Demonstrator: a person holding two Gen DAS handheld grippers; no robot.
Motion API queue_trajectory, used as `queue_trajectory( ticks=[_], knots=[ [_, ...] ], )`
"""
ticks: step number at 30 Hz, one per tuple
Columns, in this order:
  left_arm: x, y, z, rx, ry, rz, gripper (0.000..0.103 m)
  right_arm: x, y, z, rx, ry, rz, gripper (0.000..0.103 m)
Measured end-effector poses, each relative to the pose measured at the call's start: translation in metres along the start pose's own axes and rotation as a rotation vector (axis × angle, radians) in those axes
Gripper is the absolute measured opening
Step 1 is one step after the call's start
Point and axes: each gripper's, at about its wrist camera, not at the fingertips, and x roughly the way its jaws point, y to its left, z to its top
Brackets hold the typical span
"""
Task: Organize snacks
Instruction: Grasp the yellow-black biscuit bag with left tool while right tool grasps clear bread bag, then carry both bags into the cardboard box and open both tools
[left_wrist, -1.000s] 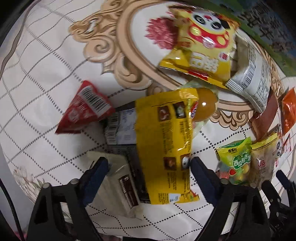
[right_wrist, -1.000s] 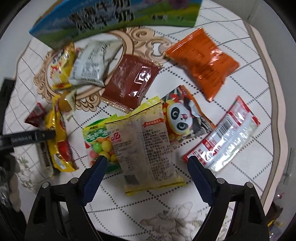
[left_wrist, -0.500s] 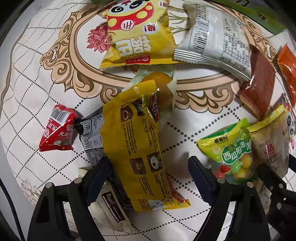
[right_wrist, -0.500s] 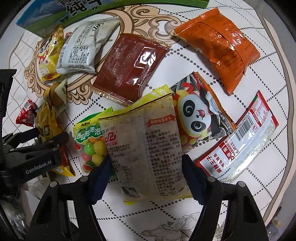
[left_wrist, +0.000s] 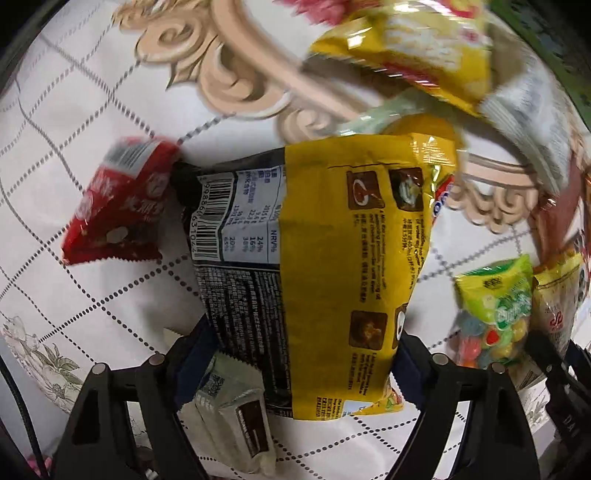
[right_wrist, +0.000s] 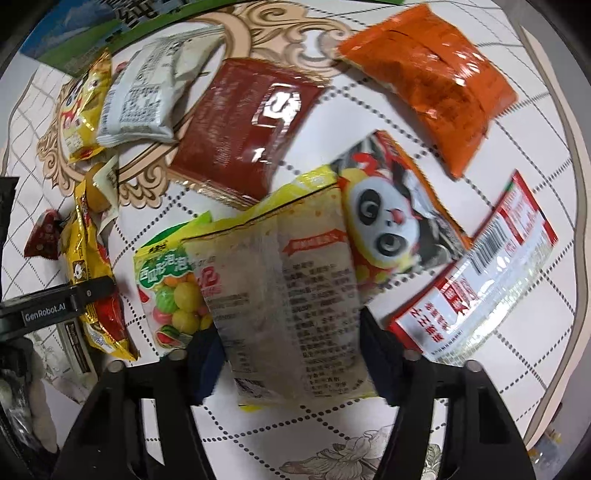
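On the white cloth (right_wrist: 480, 266) with its dotted grid and beige scrollwork, snack packs lie scattered. The right gripper (right_wrist: 291, 354) points down over a pale bag (right_wrist: 291, 295) printed with small text; its jaws are closing, one finger at each long edge of the bag, and the pads look to be just meeting the sides, though whether they press cannot be told. The bag overlaps a green candy pack (right_wrist: 166, 280) on its left and a panda pack (right_wrist: 391, 218) on its right. Beyond these lie a brown pack (right_wrist: 243, 129), an orange pack (right_wrist: 432, 85) and a grey pack (right_wrist: 147, 96); a red-and-white pack (right_wrist: 476, 273) lies to the right, just beside the panda pack. A green-and-blue box (right_wrist: 74, 33) sits along the far edge.

The left gripper (left_wrist: 295, 354) also points down, jaws wide, straddling a yellow bag (left_wrist: 351, 266) that lies on top of a black pack (left_wrist: 240, 258) with a barcode. The fingers flank these two, the left one against the black pack's edge, the right one beside the yellow bag, with no squeeze visible. A red pack (left_wrist: 118, 206) touches the black pack's far left corner, and a white bar (left_wrist: 236, 410) pokes out beneath, near the left finger. A blurred yellow pack (left_wrist: 413, 48) lies farther off
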Motion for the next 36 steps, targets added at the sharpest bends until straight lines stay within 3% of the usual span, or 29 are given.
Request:
queue_trajectory(
  ticks=[4,7,11,14,15,20,23,31,36],
  knots=[
    [-0.017,-0.031,-0.022,0.100,-0.062,0.038,0.084,-0.005,-0.013,-0.008,0.084,0.016,0.003,0.059],
    [-0.008,-0.056,-0.033,0.168,-0.043,0.057,0.085,0.003,-0.013,-0.010,0.091,0.062,0.047,0.059],
    [0.006,-0.056,-0.041,0.150,-0.014,0.040,0.084,0.012,-0.013,-0.003,0.063,0.047,0.009,0.070],
    [0.004,-0.049,-0.057,0.138,-0.031,0.035,0.082,0.017,-0.012,0.001,0.042,0.039,-0.012,0.070],
    [0.003,-0.041,-0.052,0.136,-0.039,0.038,0.082,0.015,-0.009,0.001,0.038,0.034,-0.018,0.065],
    [-0.032,-0.045,-0.067,0.133,-0.076,0.014,0.082,0.001,0.013,0.000,0.047,-0.015,-0.047,0.053],
    [-0.052,-0.048,-0.082,0.148,-0.118,0.005,0.082,-0.013,0.009,-0.007,0.088,-0.037,-0.014,0.049],
    [-0.110,-0.047,-0.117,0.208,-0.211,-0.056,0.082,-0.068,0.005,-0.018,0.178,-0.148,0.083,0.046],
    [-0.175,-0.045,-0.121,0.221,-0.282,-0.132,0.082,-0.137,0.016,-0.016,0.192,-0.263,0.146,0.046]
  ],
)
